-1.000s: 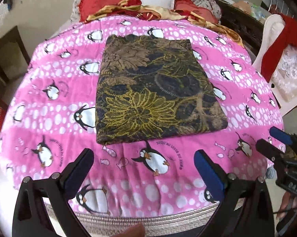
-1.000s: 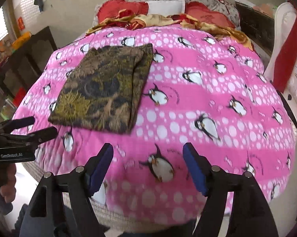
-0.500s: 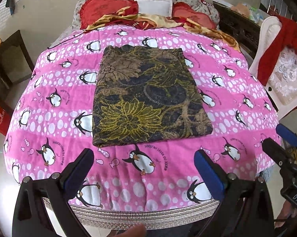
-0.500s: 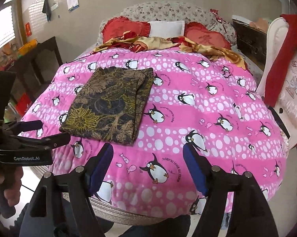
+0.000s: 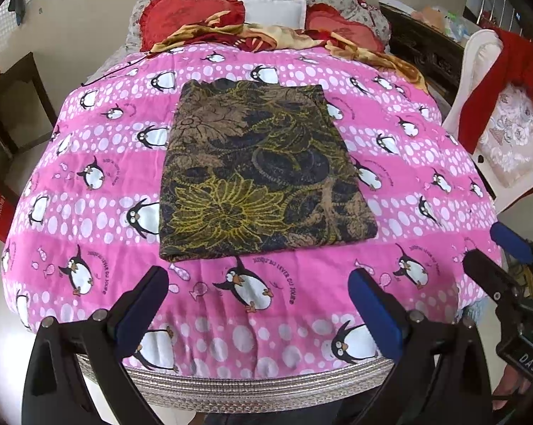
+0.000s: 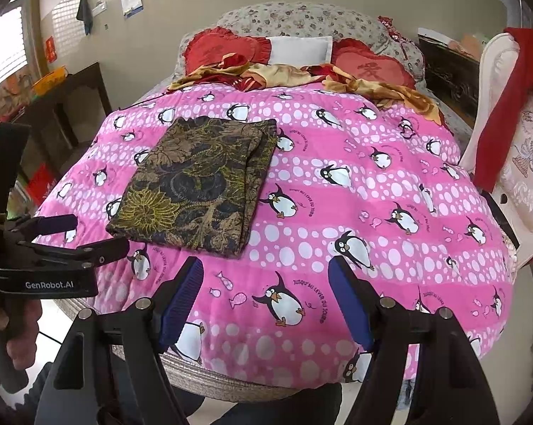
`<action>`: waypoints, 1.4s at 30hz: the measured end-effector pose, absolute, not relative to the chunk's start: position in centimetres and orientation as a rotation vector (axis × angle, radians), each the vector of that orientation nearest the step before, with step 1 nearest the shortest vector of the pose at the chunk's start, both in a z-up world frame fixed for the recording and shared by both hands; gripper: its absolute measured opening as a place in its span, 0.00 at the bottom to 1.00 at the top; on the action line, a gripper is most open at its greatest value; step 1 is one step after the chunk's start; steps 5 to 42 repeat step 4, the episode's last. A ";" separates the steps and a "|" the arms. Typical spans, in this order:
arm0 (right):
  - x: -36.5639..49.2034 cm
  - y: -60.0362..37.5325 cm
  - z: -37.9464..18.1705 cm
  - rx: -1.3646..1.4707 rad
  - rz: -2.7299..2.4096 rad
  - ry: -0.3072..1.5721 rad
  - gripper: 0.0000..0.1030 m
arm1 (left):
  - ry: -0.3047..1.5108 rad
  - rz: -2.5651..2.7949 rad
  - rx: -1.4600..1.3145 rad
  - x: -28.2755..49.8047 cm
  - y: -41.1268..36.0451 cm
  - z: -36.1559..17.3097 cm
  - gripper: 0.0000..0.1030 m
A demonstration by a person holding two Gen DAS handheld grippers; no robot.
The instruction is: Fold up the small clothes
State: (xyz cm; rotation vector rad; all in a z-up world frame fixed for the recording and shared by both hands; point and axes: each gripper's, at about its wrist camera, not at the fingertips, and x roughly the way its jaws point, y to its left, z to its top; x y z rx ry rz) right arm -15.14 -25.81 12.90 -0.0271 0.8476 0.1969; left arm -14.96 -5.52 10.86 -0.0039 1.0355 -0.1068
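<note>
A dark cloth with a brown and yellow flower print lies folded into a flat rectangle on the pink penguin quilt; the right wrist view shows the same cloth left of centre. My left gripper hangs open over the quilt's near edge, just short of the cloth, with nothing between its blue pads. My right gripper is also open and empty, to the right of the cloth and back from it. Each gripper appears at the side of the other's view, the left gripper and the right gripper.
Red heart cushions and a crumpled red and yellow blanket lie at the head of the bed. A white chair with a red garment stands at the right. Dark furniture is on the left. A hand holds the left gripper's handle.
Both views have drawn back and risen, so the bed and the folded cloth look smaller and farther. The cloth has not moved, and both grippers have stayed open.
</note>
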 end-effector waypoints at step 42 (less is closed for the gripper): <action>-15.1 -25.7 12.7 -0.027 0.203 0.851 0.80 | 1.021 -0.092 0.015 -15.1 -5.8 10.7 1.00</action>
